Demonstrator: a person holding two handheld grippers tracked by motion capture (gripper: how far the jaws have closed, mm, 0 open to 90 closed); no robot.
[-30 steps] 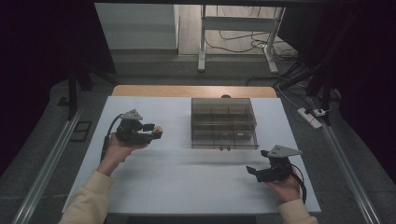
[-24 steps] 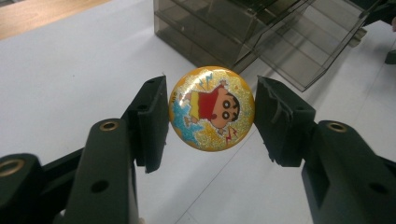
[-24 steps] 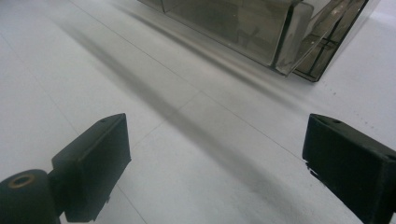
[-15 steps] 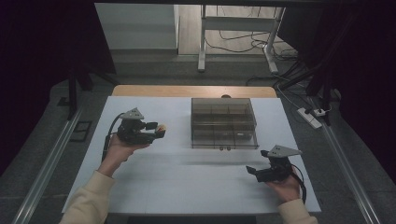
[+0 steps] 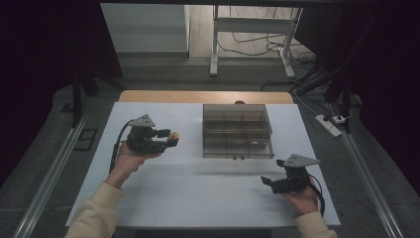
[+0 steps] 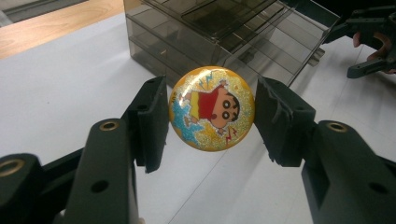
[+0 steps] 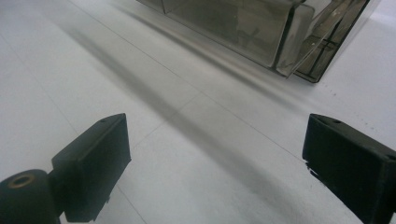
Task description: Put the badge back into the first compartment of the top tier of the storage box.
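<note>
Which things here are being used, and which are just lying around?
In use:
- left gripper, shut on the round cartoon badge
- smoky clear drawer box
- right gripper, jaws open, nothing between them

Lying about:
- white power strip on the floor
- cables behind the table

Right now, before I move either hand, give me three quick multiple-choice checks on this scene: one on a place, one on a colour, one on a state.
1. Where is the round badge?
A. Inside the drawer box
B. Between the left gripper's jaws
C. Lying on the table

2. What colour is the shirt of the cartoon figure on the badge?
A. Red
B. Green
C. Black

3. How is the right gripper?
A. Shut on the badge
B. Shut on a drawer handle
C. Open with nothing in it

Answers:
1 B: in the left gripper view the left gripper clamps the badge by its edges, in front of the smoky clear drawer box.
2 A: the shirt is red on a glittery yellow ground.
3 C: its jaws stand wide apart over bare white table.
</note>
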